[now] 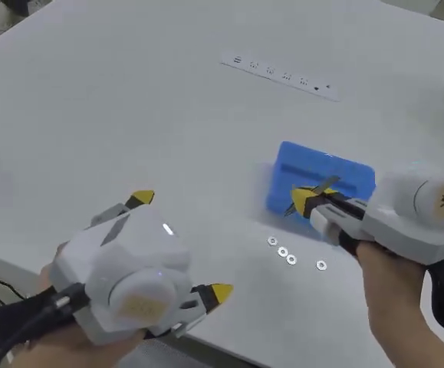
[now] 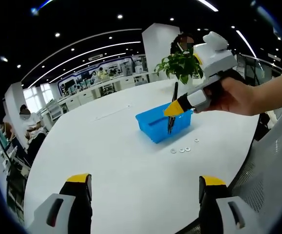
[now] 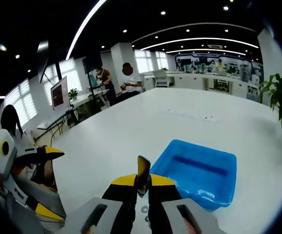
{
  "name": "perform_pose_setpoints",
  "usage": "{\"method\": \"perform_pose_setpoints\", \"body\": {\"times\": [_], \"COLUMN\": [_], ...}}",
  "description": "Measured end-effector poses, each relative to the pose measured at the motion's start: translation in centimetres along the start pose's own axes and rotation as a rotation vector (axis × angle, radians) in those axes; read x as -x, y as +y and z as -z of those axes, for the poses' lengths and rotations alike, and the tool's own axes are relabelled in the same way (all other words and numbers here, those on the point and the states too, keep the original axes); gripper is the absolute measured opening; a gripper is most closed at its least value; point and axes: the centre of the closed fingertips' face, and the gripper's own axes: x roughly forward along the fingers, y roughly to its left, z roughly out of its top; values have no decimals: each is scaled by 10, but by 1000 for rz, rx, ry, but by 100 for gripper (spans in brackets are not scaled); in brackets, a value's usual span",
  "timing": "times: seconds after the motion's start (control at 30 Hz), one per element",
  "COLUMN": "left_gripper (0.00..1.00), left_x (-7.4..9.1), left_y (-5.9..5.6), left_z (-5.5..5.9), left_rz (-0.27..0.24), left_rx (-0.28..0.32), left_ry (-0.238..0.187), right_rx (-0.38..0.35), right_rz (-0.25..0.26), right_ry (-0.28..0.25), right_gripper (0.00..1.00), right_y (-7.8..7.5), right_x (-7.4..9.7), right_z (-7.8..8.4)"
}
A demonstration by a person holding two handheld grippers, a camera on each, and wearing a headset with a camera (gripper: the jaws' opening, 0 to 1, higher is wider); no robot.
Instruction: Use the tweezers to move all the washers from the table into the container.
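Evidently four washers (image 1: 291,260) wait near the front edge of the table (image 1: 91,115), just beside the blue container (image 1: 321,165); your right gripper (image 1: 302,201) clamps the tweezers (image 2: 174,95) over it, and whether their tips pinch anything, you cannot tell.

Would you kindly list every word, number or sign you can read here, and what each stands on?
"52": on the round cap of the right gripper.
The yellowish label on the left gripper: too blurred to read.
Marks on the white strip on the table: too small to read.
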Motion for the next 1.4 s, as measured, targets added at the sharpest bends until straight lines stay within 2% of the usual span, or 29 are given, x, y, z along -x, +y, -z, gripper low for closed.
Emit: {"method": "perform_pose_setpoints", "body": {"times": [0.2, 0.37, 0.53, 0.7, 0.77, 1.17, 1.4], "left_gripper": [93, 93, 93, 93, 93, 93, 92], "left_x": [-1, -1, -1, 0, 0, 0, -1], "left_y": [-1, -3, -2, -1, -1, -2, -2], "left_z": [2, 4, 3, 4, 5, 7, 8], "left_rz": [4, 8, 6, 4, 4, 6, 3], "left_rx": [-10, -24, -17, -15, -18, -24, -28], "left_ry": [9, 20, 15, 17, 20, 28, 35], "right_rx": [11, 16, 49, 88, 114, 94, 100], "right_rz": [5, 0, 11, 12, 31, 41, 43], "right_ry": [65, 81, 76, 101, 99, 87, 102], "right_gripper": [4, 5, 5, 5, 5, 5, 5], "right_y": [-3, -5, -7, -6, -9, -8, -11], "right_x": [-13, -20, -23, -25, -24, -24, -24], "right_z": [27, 34, 33, 36, 38, 34, 37]}}
